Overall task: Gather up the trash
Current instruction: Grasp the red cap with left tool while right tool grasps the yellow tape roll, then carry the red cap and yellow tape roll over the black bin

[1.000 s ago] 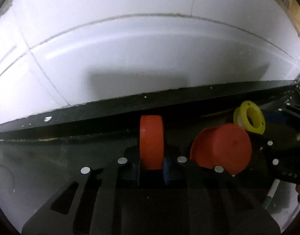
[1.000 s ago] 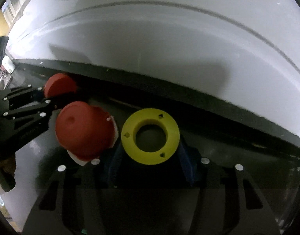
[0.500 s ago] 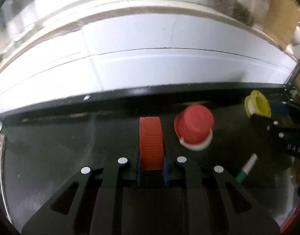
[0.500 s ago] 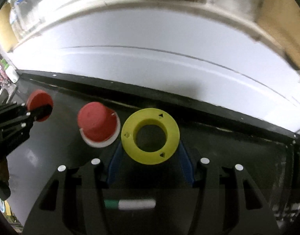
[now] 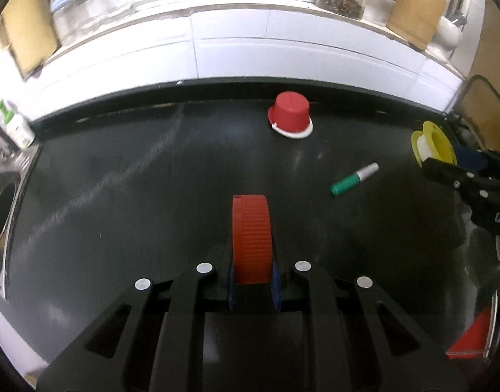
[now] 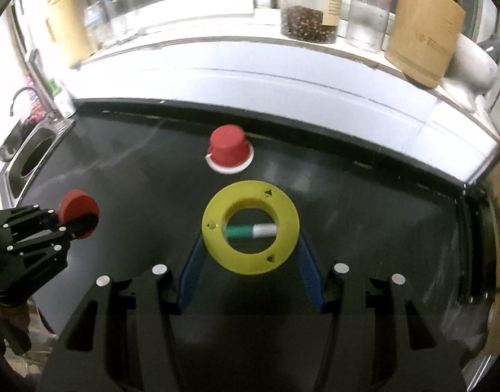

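My left gripper (image 5: 251, 254) is shut on a ribbed red bottle cap (image 5: 250, 235), held on edge above the black countertop (image 5: 119, 196); it also shows in the right wrist view (image 6: 78, 214). My right gripper (image 6: 250, 245) is shut on a yellow tape spool (image 6: 250, 227), seen at the right in the left wrist view (image 5: 432, 147). A red upside-down cup with a white rim (image 5: 291, 115) (image 6: 229, 153) stands near the back wall. A green and silver battery (image 5: 354, 179) lies on the counter and shows through the spool's hole (image 6: 251, 230).
A steel sink (image 5: 1, 215) (image 6: 31, 153) lies at the left end. A white bottle with a green top (image 5: 16, 125) stands beside it. Jars, a baby bottle and a wooden utensil holder (image 6: 423, 29) stand on the ledge above the white tiles. A red object (image 5: 472, 336) sits at lower right.
Both grippers have pulled back and up from the tiled wall, each still holding its item. The red cup stays on the counter, now farther off. The battery and the ledge came into view.
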{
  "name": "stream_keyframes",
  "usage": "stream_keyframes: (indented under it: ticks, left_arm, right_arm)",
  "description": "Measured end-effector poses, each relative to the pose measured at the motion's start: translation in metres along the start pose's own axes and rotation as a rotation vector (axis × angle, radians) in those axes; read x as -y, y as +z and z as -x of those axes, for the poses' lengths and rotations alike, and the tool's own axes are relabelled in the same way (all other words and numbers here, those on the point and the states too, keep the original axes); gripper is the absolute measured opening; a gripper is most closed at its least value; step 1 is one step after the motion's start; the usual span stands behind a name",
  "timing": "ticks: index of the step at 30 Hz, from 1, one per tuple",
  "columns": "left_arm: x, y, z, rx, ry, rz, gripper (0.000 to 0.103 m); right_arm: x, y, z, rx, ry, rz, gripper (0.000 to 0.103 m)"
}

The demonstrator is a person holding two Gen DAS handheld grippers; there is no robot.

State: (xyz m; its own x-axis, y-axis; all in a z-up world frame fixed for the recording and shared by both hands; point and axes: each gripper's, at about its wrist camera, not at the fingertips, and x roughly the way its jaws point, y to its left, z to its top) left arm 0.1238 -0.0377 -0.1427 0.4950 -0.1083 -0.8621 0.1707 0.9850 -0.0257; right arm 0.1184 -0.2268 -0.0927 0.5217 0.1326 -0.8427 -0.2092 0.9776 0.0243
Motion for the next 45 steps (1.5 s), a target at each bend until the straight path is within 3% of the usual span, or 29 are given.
stream_keyframes:
  ticks: [9,16,24,29,33,39,45]
  left_arm:
    - [-0.019,-0.037,0.039,0.036,0.029,0.030,0.015]
    - [-0.071,-0.065,0.079,0.079,0.118,0.127,0.015]
    - [-0.186,-0.155,0.140,0.083,0.313,0.396,0.015]
    - [-0.259,-0.249,0.177,0.041,0.437,0.609,0.015]
    - [-0.308,-0.326,0.198,0.013,0.494,0.782,0.015]
    - [-0.362,-0.417,0.213,0.014,0.514,0.967,0.015]
    - [-0.401,-0.457,0.193,0.019,0.472,1.024,0.015]
  right_arm:
    - [-0.031,-0.006,0.025,0.026,0.018,0.039,0.053]
    - [-0.103,0.005,0.028,0.052,0.113,0.165,0.053]
    - [-0.276,-0.004,0.022,0.023,0.363,0.452,0.053]
    - [-0.400,-0.036,0.026,-0.030,0.536,0.648,0.053]
    - [-0.492,-0.067,0.028,-0.096,0.665,0.762,0.053]
    - [-0.609,-0.122,0.012,-0.229,0.766,0.872,0.053]
    - [-0.685,-0.162,-0.016,-0.310,0.765,0.939,0.053]
